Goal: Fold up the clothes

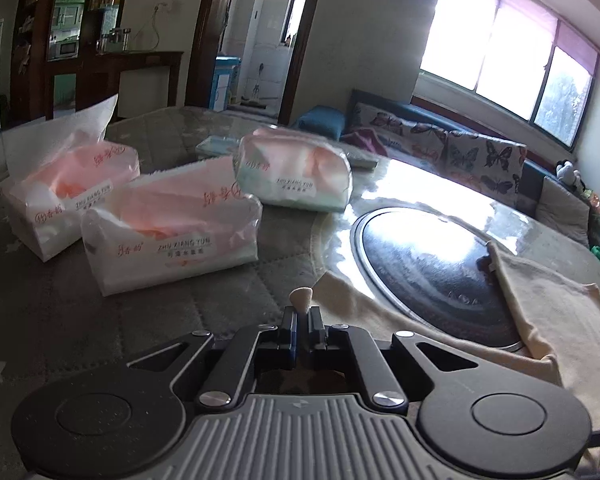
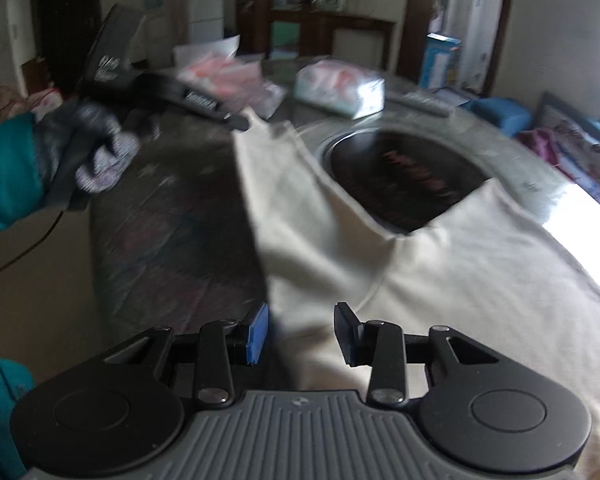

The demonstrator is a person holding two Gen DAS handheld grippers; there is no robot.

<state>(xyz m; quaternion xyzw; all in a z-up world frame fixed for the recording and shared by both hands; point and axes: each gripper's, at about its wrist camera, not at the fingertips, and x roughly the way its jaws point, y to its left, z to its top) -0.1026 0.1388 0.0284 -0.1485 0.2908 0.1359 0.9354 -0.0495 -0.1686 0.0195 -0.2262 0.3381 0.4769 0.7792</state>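
A cream garment (image 2: pixel 440 280) lies spread over the round table, partly covering a dark round hotplate (image 2: pixel 400 176). In the left wrist view my left gripper (image 1: pixel 302 312) is shut on a corner of that cream garment (image 1: pixel 560 312), and a small pinched tip of cloth sticks up between its fingers. The right wrist view shows my right gripper (image 2: pixel 302 332) open just above the garment's near edge, with cloth between and below its fingers. The left gripper (image 2: pixel 236 120) also shows there, held by a gloved hand (image 2: pixel 88 152), pulling a far corner of the cloth.
Three tissue packs (image 1: pixel 172 236) stand on the grey quilted table cover (image 1: pixel 140 320) at the far left. The hotplate (image 1: pixel 432 272) is set in the table's middle. A sofa with butterfly cushions (image 1: pixel 460 152) stands beyond the table under a window.
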